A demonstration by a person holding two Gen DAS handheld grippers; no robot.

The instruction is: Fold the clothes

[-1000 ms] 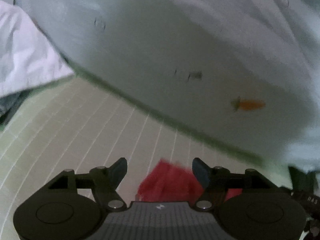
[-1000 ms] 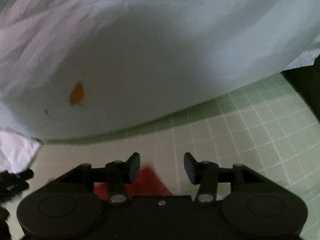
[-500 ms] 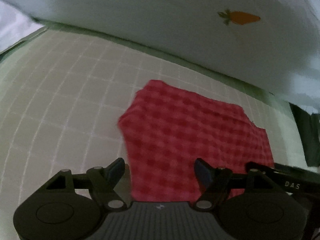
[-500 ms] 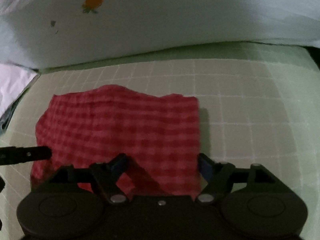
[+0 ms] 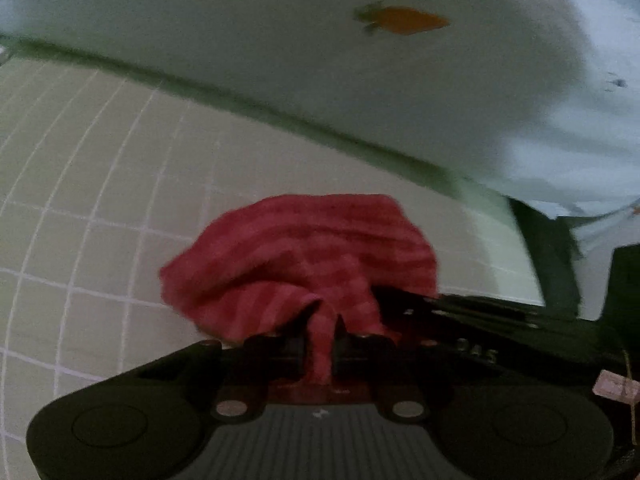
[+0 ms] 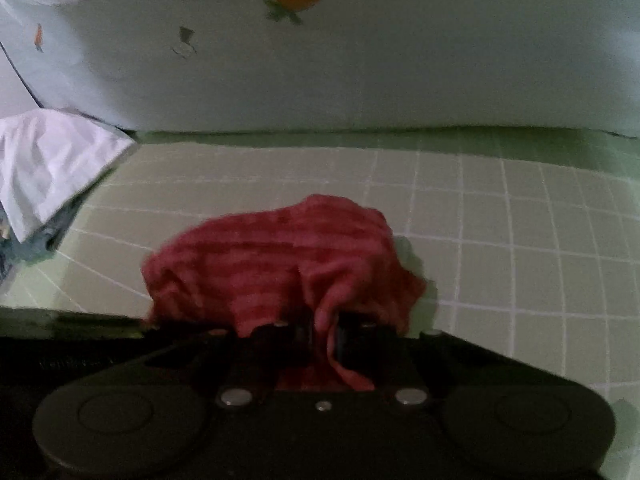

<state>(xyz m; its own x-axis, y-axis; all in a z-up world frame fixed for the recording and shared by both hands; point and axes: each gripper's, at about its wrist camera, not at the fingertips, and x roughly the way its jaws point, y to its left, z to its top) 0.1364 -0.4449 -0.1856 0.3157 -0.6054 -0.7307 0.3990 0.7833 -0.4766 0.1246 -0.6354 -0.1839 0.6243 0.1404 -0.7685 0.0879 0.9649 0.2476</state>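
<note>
Now you have the red checked cloth (image 5: pixel 304 252) pinched at its near edge in both tongs: the left tongs (image 5: pixel 320 344) are clamped on one bunched tuck of it, and the right tongs (image 6: pixel 324 332) are clamped on another just beside. The cloth humps up from the green gridded mat (image 5: pixel 100 208) on the worktop, its far part draping back toward the mat. By my reading the fold is only beginning; the gathered edge has yet to be carried over and laid flat, and the white carrot-print fabric (image 6: pixel 400 60) behind and the white garment (image 6: pixel 48 160) at the left look untouched. Half a second ago the cloth lay spread flat and both tongs stood wide open over it; since then they have closed and the cloth has bunched.
</note>
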